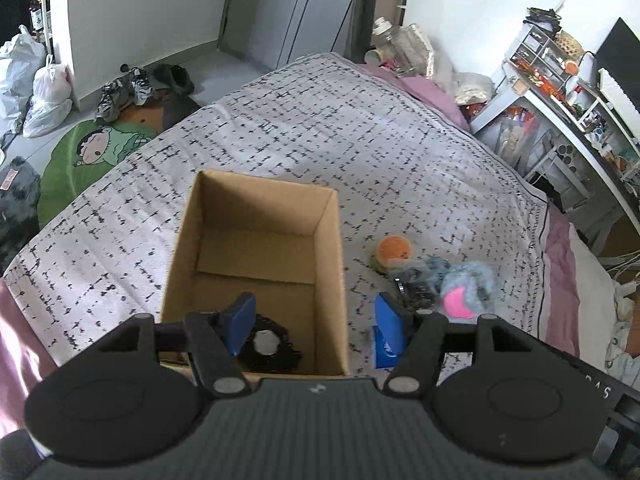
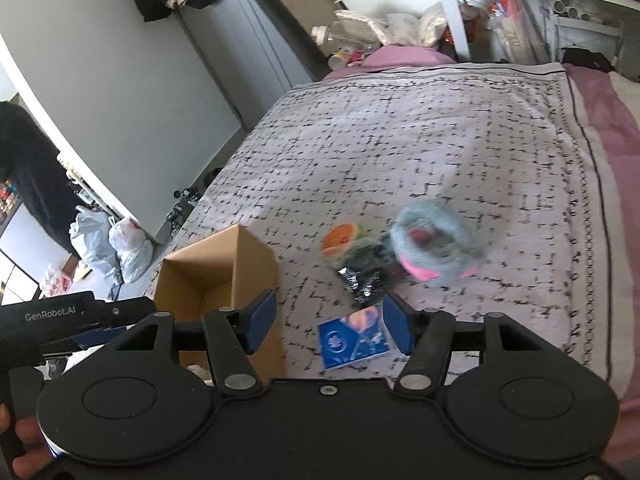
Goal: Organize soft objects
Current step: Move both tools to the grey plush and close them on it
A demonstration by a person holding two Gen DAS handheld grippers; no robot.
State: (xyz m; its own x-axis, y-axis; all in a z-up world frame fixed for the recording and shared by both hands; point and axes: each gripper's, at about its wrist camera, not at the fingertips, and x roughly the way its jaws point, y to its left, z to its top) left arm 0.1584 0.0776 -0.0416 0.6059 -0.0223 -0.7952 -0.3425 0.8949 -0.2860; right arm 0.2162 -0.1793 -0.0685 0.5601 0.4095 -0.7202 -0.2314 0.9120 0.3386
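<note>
An open cardboard box (image 1: pixel 256 248) stands on the patterned bedspread and holds a black fuzzy item with a white centre (image 1: pixel 268 346). My left gripper (image 1: pixel 316 320) is open and empty, above the box's near right corner. To the right lie an orange-and-green ball (image 1: pixel 394 254), a dark glittery item (image 1: pixel 416 288), a grey-and-pink plush (image 1: pixel 466 288) and a blue packet (image 1: pixel 382 350). In the right wrist view my right gripper (image 2: pixel 330 322) is open and empty above the blue packet (image 2: pixel 352 340), with the ball (image 2: pixel 340 238), glittery item (image 2: pixel 364 276), plush (image 2: pixel 434 240) and box (image 2: pixel 224 280) beyond.
The bedspread (image 1: pixel 320 128) covers most of the bed. A green cartoon rug (image 1: pixel 88 156), shoes (image 1: pixel 132 88) and plastic bags (image 1: pixel 36 92) lie on the floor at left. A cluttered white shelf and desk (image 1: pixel 560 92) stand at right. Bottles and bags (image 1: pixel 404 48) crowd the bed's far end.
</note>
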